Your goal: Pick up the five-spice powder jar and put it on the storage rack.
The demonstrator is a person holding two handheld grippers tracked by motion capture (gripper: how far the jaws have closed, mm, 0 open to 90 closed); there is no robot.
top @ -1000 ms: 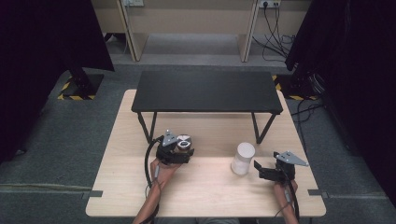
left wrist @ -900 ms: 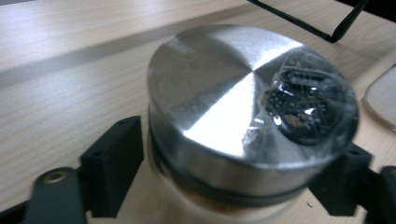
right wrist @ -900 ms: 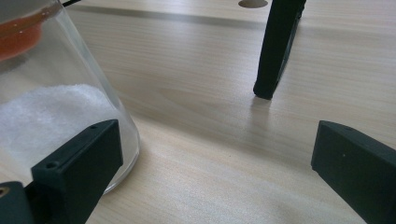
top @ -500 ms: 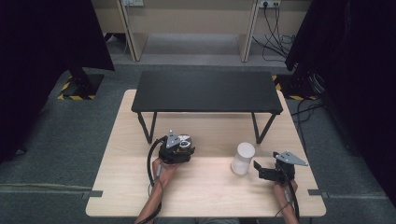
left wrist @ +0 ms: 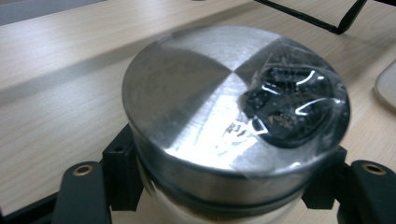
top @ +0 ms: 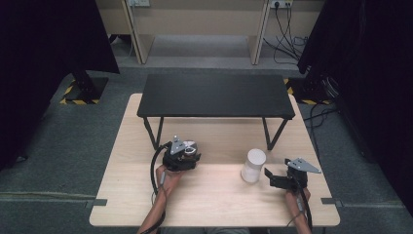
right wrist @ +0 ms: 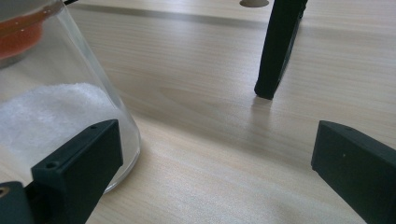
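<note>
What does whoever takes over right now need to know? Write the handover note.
Left gripper: shut on the steel-lidded jar, jaws just closed, jar standing on the wooden table.
Right gripper: open, holding nothing, beside the white-filled clear jar, which stands upright.
Black stand: at the table's far side, top bare.
Done: left grasp.
Left: likely grasp the clear jar; nothing lifted yet.

No readable text, label, brand or number appears on anything.
</note>
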